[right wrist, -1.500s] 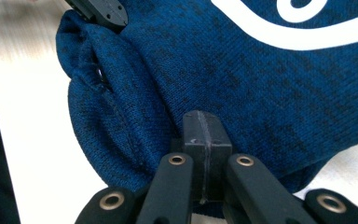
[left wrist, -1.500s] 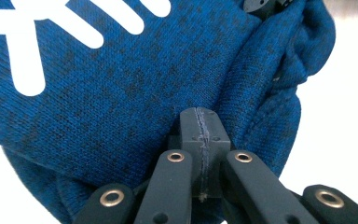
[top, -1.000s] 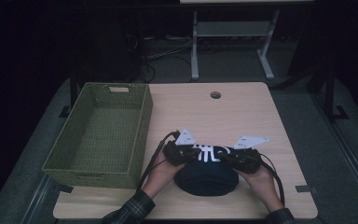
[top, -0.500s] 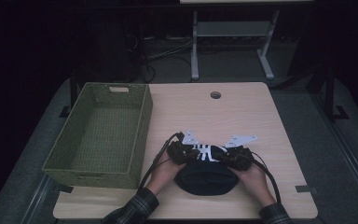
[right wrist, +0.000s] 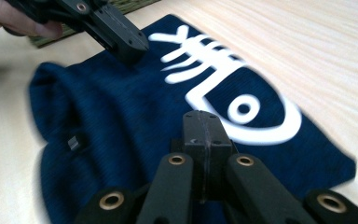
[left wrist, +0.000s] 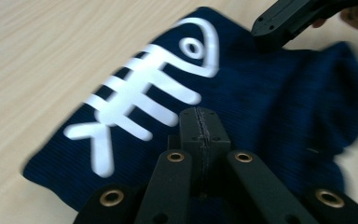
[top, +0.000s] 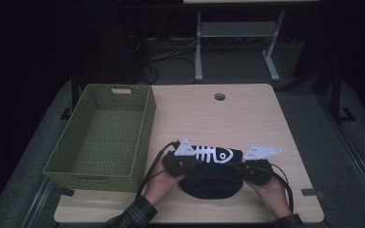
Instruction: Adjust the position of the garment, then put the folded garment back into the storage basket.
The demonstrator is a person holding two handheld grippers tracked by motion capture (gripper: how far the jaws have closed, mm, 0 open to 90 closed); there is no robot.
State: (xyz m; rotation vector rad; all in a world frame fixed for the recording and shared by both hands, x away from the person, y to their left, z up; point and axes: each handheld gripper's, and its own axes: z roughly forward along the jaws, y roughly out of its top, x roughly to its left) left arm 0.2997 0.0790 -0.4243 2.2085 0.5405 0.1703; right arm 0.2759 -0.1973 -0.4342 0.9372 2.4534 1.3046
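A dark blue knit hat (top: 210, 176) is being flanked on the table (top: 247, 114), long axis left-right. The left gripper (left wrist: 199, 122) and right gripper (right wrist: 201, 125) are being held with jaws together, empty, over opposite ends. A green basket (top: 103, 137) is sitting nearer the left hand.

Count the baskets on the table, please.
1. The green basket stands on the table's left side, left of the dark hat that lies at the near edge. None seems hidden.
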